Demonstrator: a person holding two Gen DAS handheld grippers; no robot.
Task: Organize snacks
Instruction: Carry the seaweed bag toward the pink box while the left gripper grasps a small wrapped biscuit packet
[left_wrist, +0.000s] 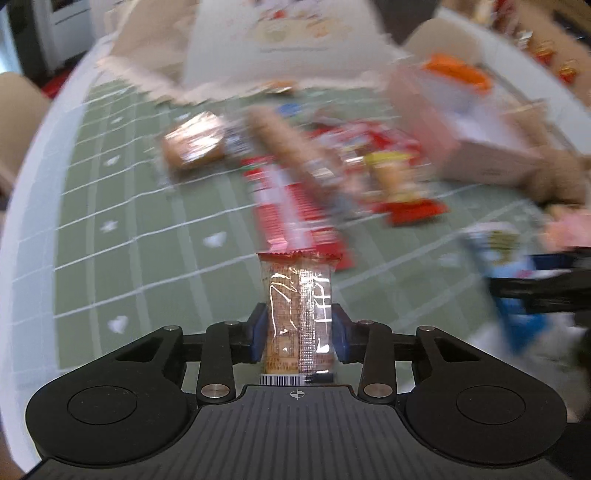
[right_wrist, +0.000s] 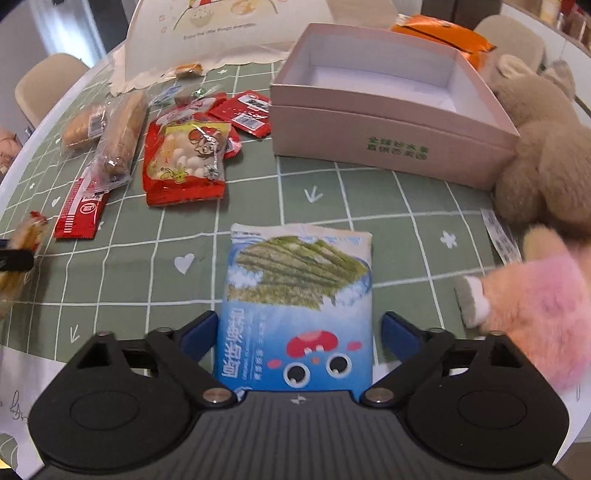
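Note:
My left gripper (left_wrist: 298, 332) is shut on a small clear cracker packet (left_wrist: 297, 314) with a red top edge, held above the green checked tablecloth (left_wrist: 129, 221). My right gripper (right_wrist: 297, 339) is shut on a blue seaweed snack bag (right_wrist: 299, 306), its fingers (right_wrist: 197, 332) against the bag's sides. An open pink box (right_wrist: 384, 122) stands at the back right and looks empty. Loose snacks lie left of it: a red egg-snack bag (right_wrist: 186, 162), red sachets (right_wrist: 245, 110), long bread packets (right_wrist: 118, 136) and a red stick packet (right_wrist: 83, 210).
A beige teddy bear (right_wrist: 543, 155) and a pink plush toy (right_wrist: 535, 306) sit at the right. An orange bag (right_wrist: 443, 33) lies behind the box. A white printed card (right_wrist: 221, 33) stands at the back. The table's round edge and chairs (right_wrist: 48, 85) are at the left.

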